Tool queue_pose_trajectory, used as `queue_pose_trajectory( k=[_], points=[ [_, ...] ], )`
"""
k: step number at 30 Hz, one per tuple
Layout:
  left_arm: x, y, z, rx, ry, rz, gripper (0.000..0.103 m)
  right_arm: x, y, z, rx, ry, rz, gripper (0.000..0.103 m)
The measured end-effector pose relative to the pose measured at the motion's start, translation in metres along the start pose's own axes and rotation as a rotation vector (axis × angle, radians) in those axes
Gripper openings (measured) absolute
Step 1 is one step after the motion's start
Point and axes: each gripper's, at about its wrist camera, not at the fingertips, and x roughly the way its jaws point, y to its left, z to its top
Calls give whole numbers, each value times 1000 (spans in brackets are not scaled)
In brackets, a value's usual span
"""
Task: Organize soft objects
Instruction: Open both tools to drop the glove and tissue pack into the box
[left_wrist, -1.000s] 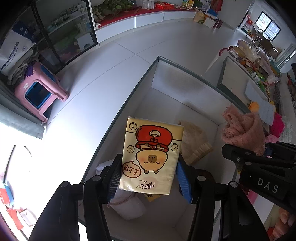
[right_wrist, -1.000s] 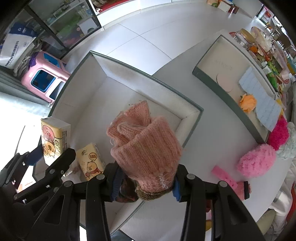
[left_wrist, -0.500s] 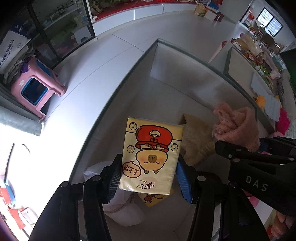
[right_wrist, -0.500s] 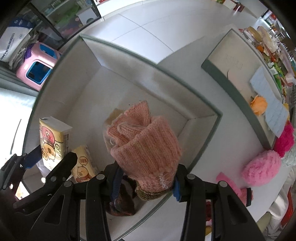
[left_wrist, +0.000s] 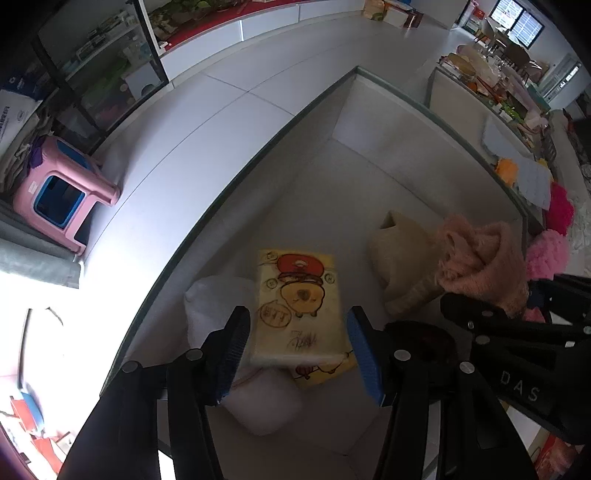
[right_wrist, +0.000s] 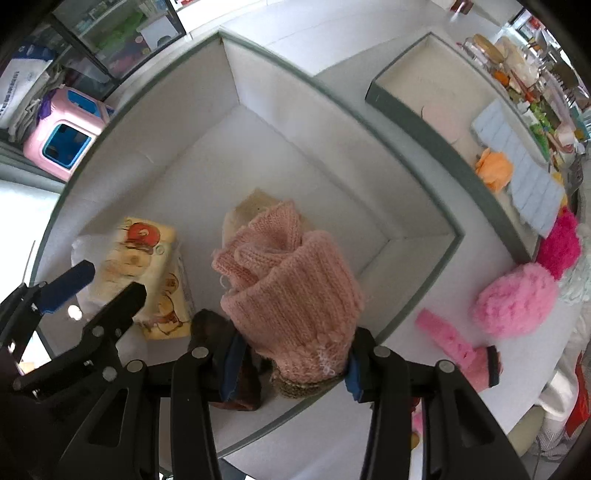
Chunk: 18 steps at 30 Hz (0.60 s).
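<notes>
A yellow cartoon tissue pack (left_wrist: 299, 306) (right_wrist: 142, 251), blurred, is loose inside the big white box (left_wrist: 258, 155) (right_wrist: 332, 122). It sits over a white pouch (left_wrist: 214, 302) and a second tissue pack (left_wrist: 325, 369). My left gripper (left_wrist: 298, 321) (right_wrist: 99, 291) is open above it, its blue pads apart from the pack's sides. Over the box's near right part, my right gripper (right_wrist: 291, 350) is shut on a pink knitted hat (right_wrist: 291, 280) (left_wrist: 480, 258). A beige knit piece (left_wrist: 402, 254) lies under the hat, and a brown soft thing (right_wrist: 218, 328) is beside the right gripper's left finger.
On the table to the right of the box are a pink pompom (right_wrist: 513, 302), a magenta one (right_wrist: 557, 243), an orange one (right_wrist: 495, 166) and a pink strip (right_wrist: 454, 339). A shallow grey-edged tray (right_wrist: 417, 85) stands behind them. A pink stool (left_wrist: 62, 192) is on the floor at left.
My left gripper opened and let go of the tissue pack, which dropped into the box. Both grippers moved further over the box; the right one still holds the hat.
</notes>
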Motion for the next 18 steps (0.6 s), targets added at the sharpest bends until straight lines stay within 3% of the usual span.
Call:
queue_pose_trajectory(
  k=[4,6,7,8,9,10,18],
  points=[
    [-8,-7,2,21,-28,12,57,-13,1,2,-15,-31,-8,59],
    [-10,-8,2,27,-39,37,60,-17,-5,1,-9,-47,-20,77],
    [-11,-6,2,24,-42,64,63,-22,-9,0,-2,-67,3,79],
    [-12,-4,2,17,-42,79,73,-26,-14,-1,8,-73,10,87],
    [-12,-1,2,5,-32,74,95,-30,-17,-2,19,-85,22,91],
    [-13,1,0,-7,-32,48,103,-32,-19,-4,24,-91,28,91],
    [-30,-7,-10,36,-56,58,103,-51,-30,-24,53,-149,57,92]
  ],
)
